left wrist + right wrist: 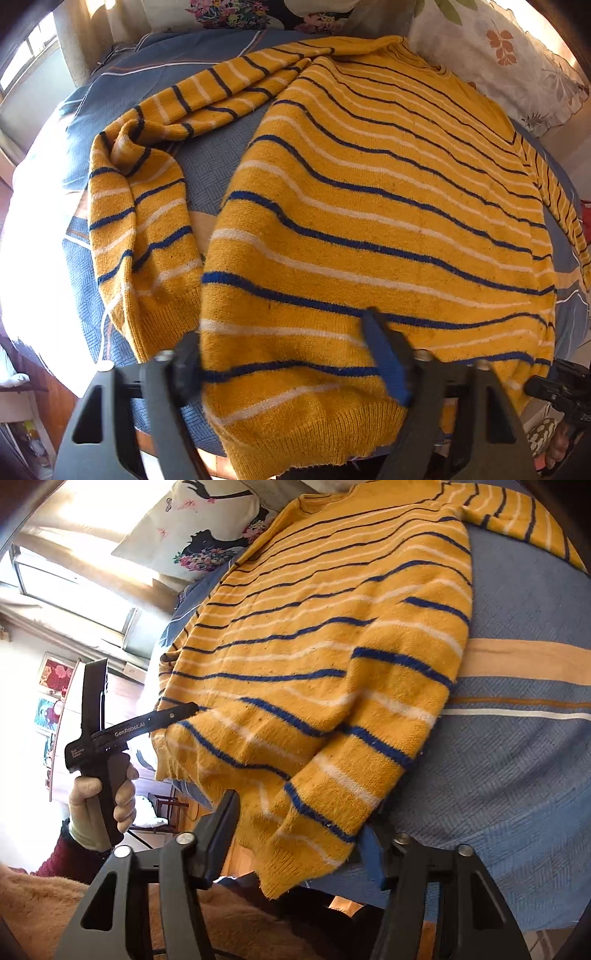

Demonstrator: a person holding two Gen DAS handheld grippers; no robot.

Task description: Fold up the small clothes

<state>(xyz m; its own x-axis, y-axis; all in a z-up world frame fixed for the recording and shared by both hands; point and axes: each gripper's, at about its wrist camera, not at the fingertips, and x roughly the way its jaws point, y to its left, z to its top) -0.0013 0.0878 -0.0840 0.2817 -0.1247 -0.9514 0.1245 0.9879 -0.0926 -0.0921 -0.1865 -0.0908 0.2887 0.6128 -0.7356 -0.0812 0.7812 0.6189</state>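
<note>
Handling: the striped knit sweater looks soft, thick and limp, light enough for a corner pinch, and likely to sag and stretch between two holds.
Place: spread across the blue patterned bed cover, hem at the near edge, collar far, toward the floral pillows.
Hold points: the ribbed hem corners, where the knit is doubled and firmer.
Left tongs: spread wide, straddling the near hem at its left corner; not closed on it.
Right tongs: also wide apart, the hem's right corner draped between the fingers, ungripped as far as I can judge.
Count: one sweater, two sleeves (left one crumpled, right one trailing off), two tongs, two pillows.
</note>
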